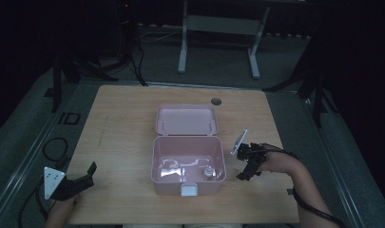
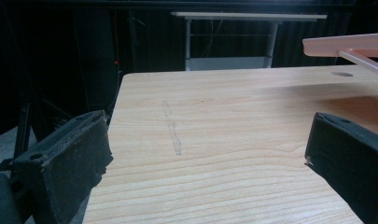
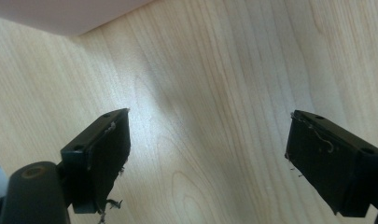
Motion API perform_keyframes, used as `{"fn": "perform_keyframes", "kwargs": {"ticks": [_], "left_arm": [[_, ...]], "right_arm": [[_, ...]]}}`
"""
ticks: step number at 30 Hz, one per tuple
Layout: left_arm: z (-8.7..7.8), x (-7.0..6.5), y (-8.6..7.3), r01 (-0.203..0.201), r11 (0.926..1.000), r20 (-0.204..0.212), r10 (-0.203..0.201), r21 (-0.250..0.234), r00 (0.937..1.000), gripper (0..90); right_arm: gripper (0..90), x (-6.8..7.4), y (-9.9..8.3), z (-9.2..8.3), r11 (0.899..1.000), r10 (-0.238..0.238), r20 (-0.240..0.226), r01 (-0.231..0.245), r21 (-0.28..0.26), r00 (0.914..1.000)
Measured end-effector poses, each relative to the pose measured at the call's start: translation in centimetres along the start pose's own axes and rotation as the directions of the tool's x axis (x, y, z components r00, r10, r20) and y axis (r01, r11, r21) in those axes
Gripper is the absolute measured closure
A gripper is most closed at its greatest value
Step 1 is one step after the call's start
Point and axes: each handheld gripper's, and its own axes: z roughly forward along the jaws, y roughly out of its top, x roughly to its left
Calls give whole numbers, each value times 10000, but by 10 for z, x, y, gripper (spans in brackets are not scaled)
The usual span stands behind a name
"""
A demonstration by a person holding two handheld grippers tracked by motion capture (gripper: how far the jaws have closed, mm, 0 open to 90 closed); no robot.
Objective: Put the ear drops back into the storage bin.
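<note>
An open pink box [image 1: 187,161] stands mid-table with its lid [image 1: 186,118] folded back; a small pale object [image 1: 207,173] lies in its front right corner and a white latch [image 1: 189,190] hangs at the front. My right gripper [image 1: 249,174] is just right of the box, pointing down at the wood, open and empty [image 3: 210,116]; a corner of the pink box [image 3: 60,14] edges that view. My left gripper [image 1: 89,175] rests at the table's front left, open with bare wood between its jaws [image 2: 209,126]. The pink lid [image 2: 345,44] juts in at the right of the left gripper view.
The wooden table [image 1: 123,118] has a round cable hole [image 1: 216,101] near its far edge, also in the left gripper view [image 2: 341,74]. A white table frame [image 1: 218,28] stands on the floor behind. Cables [image 1: 54,147] coil on the floor to the left.
</note>
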Motion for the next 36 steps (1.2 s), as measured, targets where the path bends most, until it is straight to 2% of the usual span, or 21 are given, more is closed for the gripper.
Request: {"fn": "perform_keyframes", "kwargs": {"ticks": [2,4,6,8,9,11,13,17,19,20,21,22,25,27,28,29,30,33,35,36], "left_arm": [[0,0,0,-7,10000,9,7,-3,10000,4],[0,0,0,-2,10000,7,2,-7,10000,4],[0,0,0,-2,10000,3,2,-4,10000,4],[0,0,0,-8,10000,7,8,-5,10000,4],[0,0,0,-10,10000,3,10,-8,10000,4],[0,0,0,4,10000,-1,-4,-14,10000,4],[0,0,0,-6,10000,-2,6,-4,10000,4],[0,0,0,-10,10000,-17,10,-9,10000,4],[0,0,0,1,10000,-13,-1,-16,10000,4],[0,0,0,1,10000,-13,-1,-16,10000,4],[0,0,0,2,10000,-9,-2,-7,10000,4],[0,0,0,-3,10000,0,3,-7,10000,4],[0,0,0,7,10000,10,-7,-5,10000,4],[0,0,0,14,10000,10,-14,-1,10000,4],[0,0,0,9,10000,17,-9,-2,10000,4],[0,0,0,11,10000,13,-11,-2,10000,4],[0,0,0,16,10000,15,-16,-3,10000,4],[0,0,0,21,10000,18,-21,-4,10000,4],[0,0,0,19,10000,23,-19,-5,10000,4],[0,0,0,13,10000,35,-13,-3,10000,4]], "right_arm": [[138,-2,-5,2,9988,350,-21,-350,-346,9994],[138,-4,-11,5,9958,617,232,-599,-693,9978],[138,-6,-17,8,9907,930,256,-899,-1025,9953],[139,-7,-22,9,9878,1132,432,-1078,-1124,9926],[139,-8,-26,11,9828,1511,545,-1441,-1151,9870],[139,-10,-32,14,9774,1805,846,-1690,-1271,9799],[139,-12,-39,16,9696,2125,853,-1992,-1423,9734],[139,-14,-50,19,9566,2493,1037,-2281,-1814,9629],[139,-15,-56,20,9471,2743,1218,-2461,-2058,9539],[139,-15,-56,20,9471,2743,1218,-2461,-2058,9539],[139,-16,-59,21,9419,2903,1317,-2587,-2144,9478],[139,-16,-64,22,9272,3251,1552,-2822,-2461,9328],[138,-17,-71,24,9019,3820,1965,-3178,-2927,9030],[135,-19,-75,26,8804,4261,2200,-3463,-3239,8775],[135,-20,-76,26,8630,4595,2357,-3677,-3466,8563],[135,-20,-78,26,8497,4817,2385,-3829,-3625,8432],[135,-22,-80,27,8295,5155,2376,-4099,-3793,8233],[134,-23,-83,28,7947,5638,2444,-4376,-4207,7889],[134,-22,-86,29,7682,6002,2591,-4553,-4501,7567],[133,-22,-87,30,7557,6156,2581,-4648,-4615,7446]]}}
